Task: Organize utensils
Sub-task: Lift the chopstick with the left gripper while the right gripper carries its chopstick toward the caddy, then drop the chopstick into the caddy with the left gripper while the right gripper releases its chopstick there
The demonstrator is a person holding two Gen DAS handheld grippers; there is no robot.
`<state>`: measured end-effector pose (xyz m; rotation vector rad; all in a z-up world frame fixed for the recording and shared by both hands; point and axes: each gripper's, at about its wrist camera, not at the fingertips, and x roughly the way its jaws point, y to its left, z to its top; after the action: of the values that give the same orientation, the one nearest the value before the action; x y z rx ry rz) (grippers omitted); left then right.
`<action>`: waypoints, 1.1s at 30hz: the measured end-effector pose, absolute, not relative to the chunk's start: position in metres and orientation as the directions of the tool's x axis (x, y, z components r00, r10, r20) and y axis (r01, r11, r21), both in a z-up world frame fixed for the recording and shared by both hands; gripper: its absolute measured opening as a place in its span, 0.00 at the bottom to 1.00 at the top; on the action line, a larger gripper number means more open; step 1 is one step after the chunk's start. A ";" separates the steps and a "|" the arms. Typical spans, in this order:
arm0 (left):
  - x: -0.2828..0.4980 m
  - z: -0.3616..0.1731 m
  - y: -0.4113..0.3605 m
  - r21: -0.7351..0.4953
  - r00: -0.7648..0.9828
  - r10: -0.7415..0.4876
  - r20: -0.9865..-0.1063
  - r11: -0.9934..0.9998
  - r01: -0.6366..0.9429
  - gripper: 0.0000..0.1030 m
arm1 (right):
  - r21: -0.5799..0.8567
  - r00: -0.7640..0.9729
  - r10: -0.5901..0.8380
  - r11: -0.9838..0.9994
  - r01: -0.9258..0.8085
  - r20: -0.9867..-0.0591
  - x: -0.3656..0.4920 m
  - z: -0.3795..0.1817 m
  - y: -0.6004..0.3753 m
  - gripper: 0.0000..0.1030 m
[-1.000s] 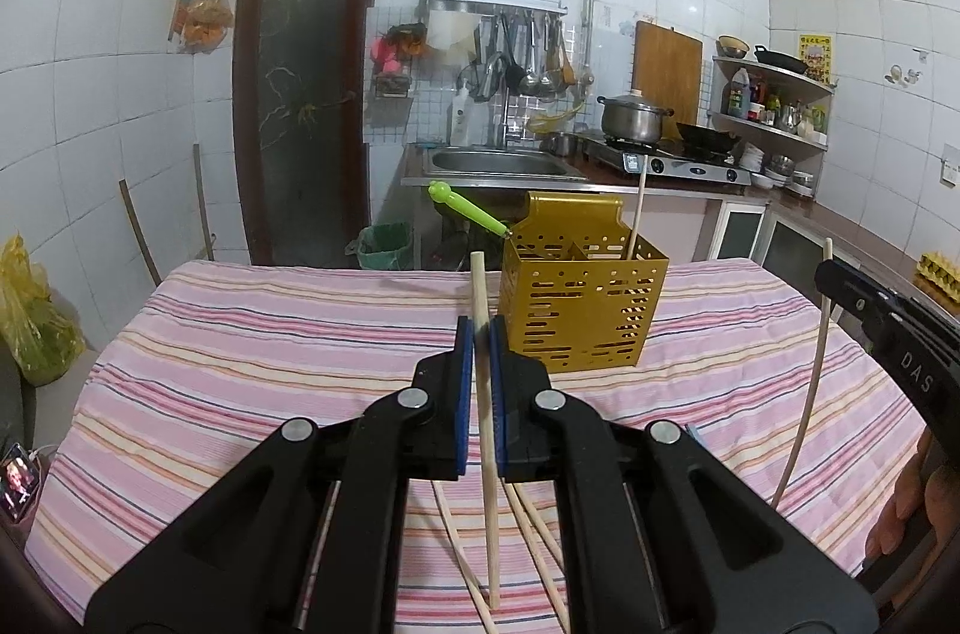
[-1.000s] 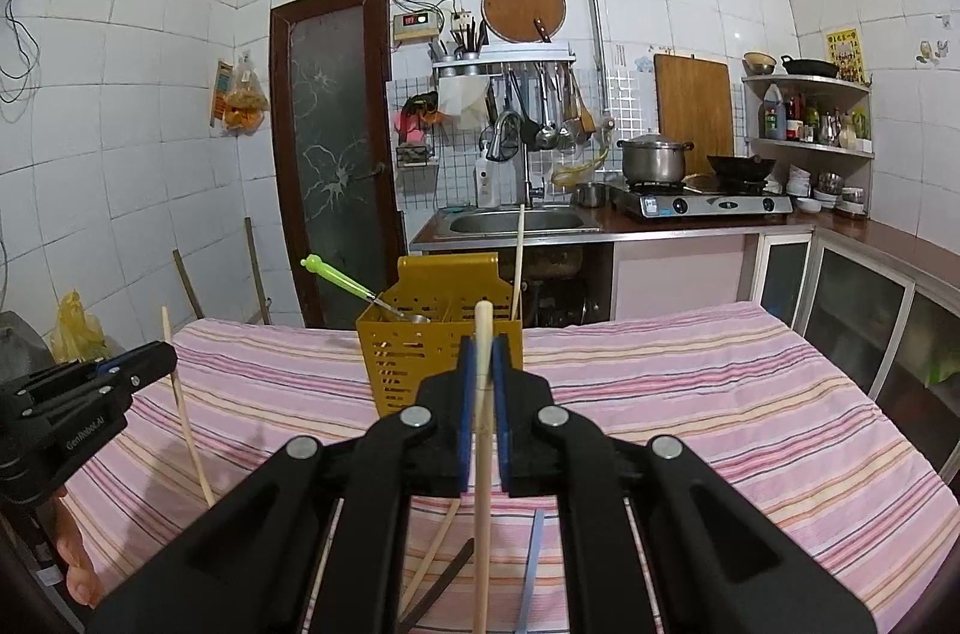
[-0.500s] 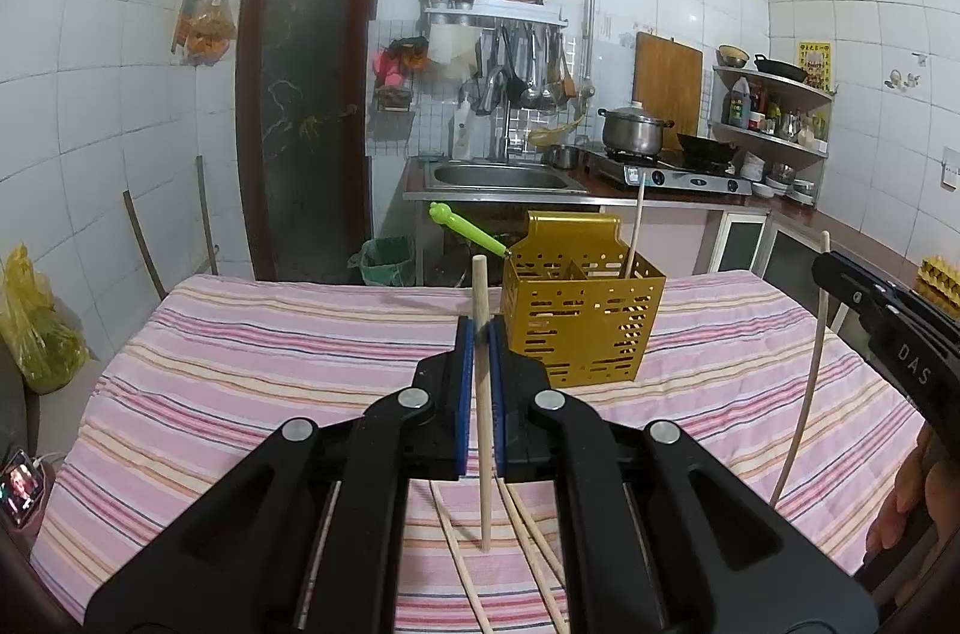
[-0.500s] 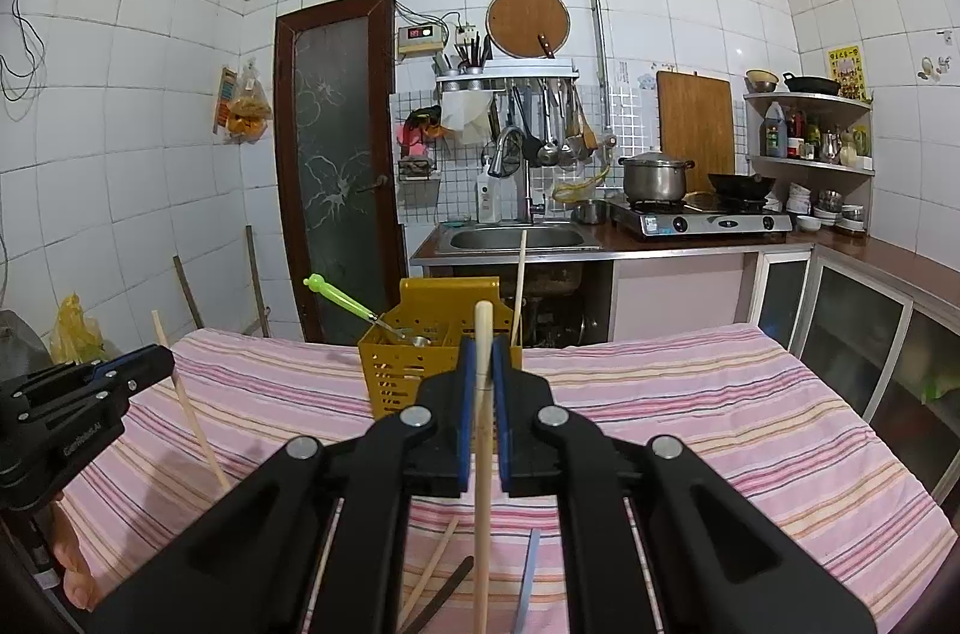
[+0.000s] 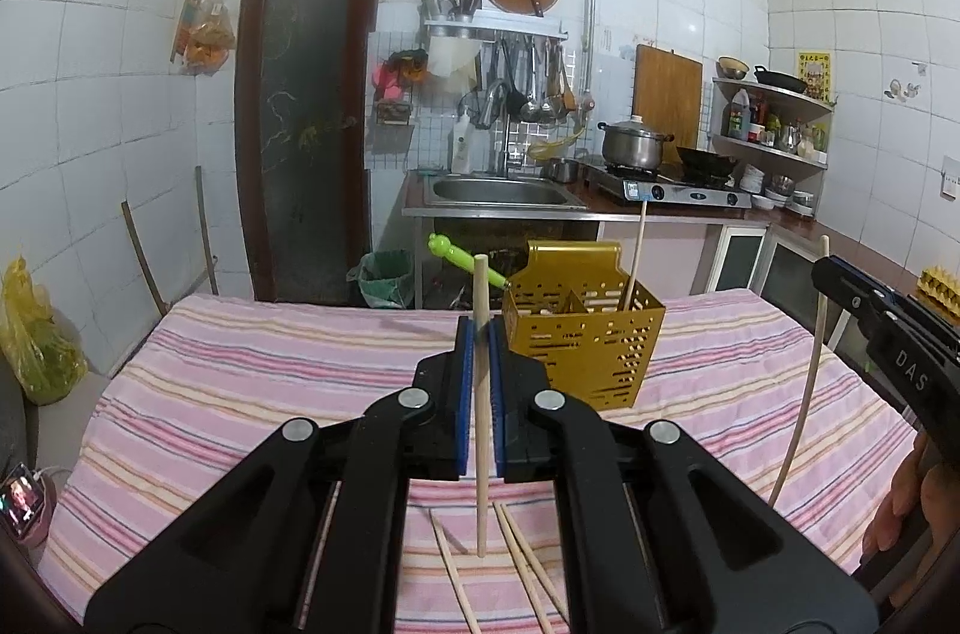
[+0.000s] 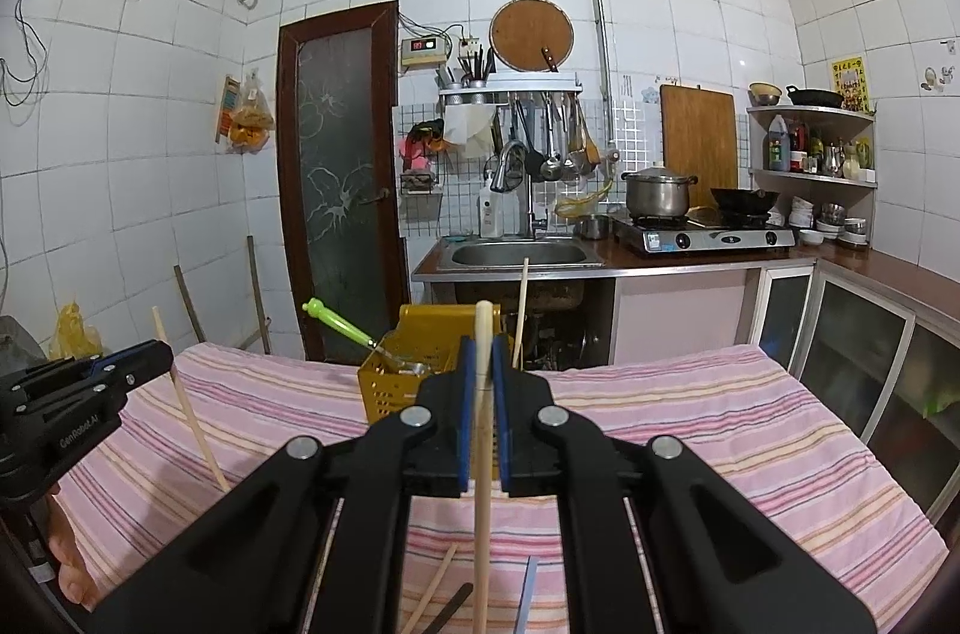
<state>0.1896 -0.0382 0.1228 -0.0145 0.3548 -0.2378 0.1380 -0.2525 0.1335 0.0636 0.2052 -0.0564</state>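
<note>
Chopsticks are clamped upright in both your grippers: the left gripper (image 5: 478, 334) pinches one chopstick (image 5: 480, 394), the right gripper (image 6: 483, 352) another (image 6: 482, 454). Ahead of both stands the yellow holder (image 5: 585, 352) on the striped tablecloth (image 5: 240, 394), with open cloth around it and the far table edge just behind. More loose chopsticks (image 5: 528, 568) lie below your left gripper. Your right gripper reads "DAS", your left "GenRobot.AI". Both point slightly downward.
</note>
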 end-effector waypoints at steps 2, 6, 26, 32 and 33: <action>0.193 0.126 -0.041 -0.043 0.912 -0.231 -0.339 0.972 0.230 0.04 | 0.055 0.978 -0.052 0.996 0.064 -0.201 0.140 0.137 -0.253 0.06; 0.200 0.133 -0.044 -0.035 0.916 -0.231 -0.328 0.972 0.232 0.04 | 0.046 0.980 -0.061 0.996 0.071 -0.191 0.148 0.147 -0.255 0.06; 0.293 0.218 -0.107 -0.031 0.934 -0.306 -0.186 0.952 0.305 0.04 | 0.041 0.994 -0.082 0.996 0.085 -0.067 0.259 0.225 -0.270 0.06; 0.341 0.214 -0.127 -0.032 0.932 -0.315 -0.177 0.949 0.314 0.04 | 0.055 0.997 -0.074 0.996 0.076 -0.035 0.301 0.226 -0.274 0.06; 0.351 0.208 -0.130 -0.037 0.931 -0.316 -0.182 0.948 0.315 0.04 | 0.060 0.997 -0.072 0.995 0.074 -0.034 0.307 0.223 -0.275 0.06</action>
<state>0.3508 -0.1297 0.2076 -0.0076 0.1879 -0.3232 0.3071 -0.2749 0.2229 0.0610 0.0316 -0.0736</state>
